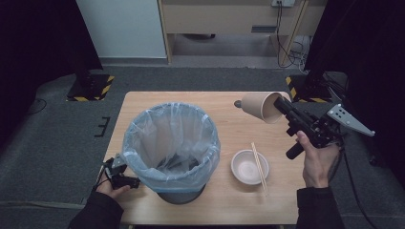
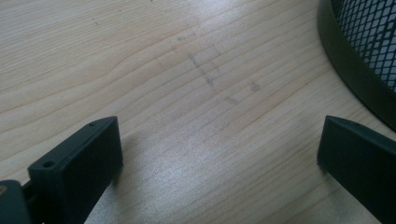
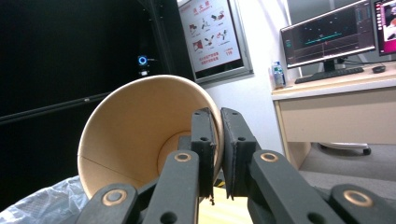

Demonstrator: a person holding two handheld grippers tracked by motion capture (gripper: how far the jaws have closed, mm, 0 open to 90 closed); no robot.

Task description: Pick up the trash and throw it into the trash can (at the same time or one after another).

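Clearing the bench into the bin, partway through by the look of it. Right tongs are clamped tight on the rim of a brown paper cup, one jaw inside the wall, one outside; the right gripper view shows the cup gripped at its lip, mouth facing the camera, inside looks empty. The cup is off the bench, lying roughly on its side in the air above the far right part of the bench, right of the bin and well apart from it. So pickup is done; the carry over to the bin and the drop are left.

Left tongs sit low at the near left foot of the bin, wide open, holding nothing; the left gripper view shows bare wood between the jaws and the mesh bin base at the right edge. Probably steadying or just parked.

The bin has a clear liner bag; something dark lies at the bottom, can't tell what.

Untouched on the bench: a white bowl near the right front with chopsticks laid across its rim. Those likely go next, judging from the layout.
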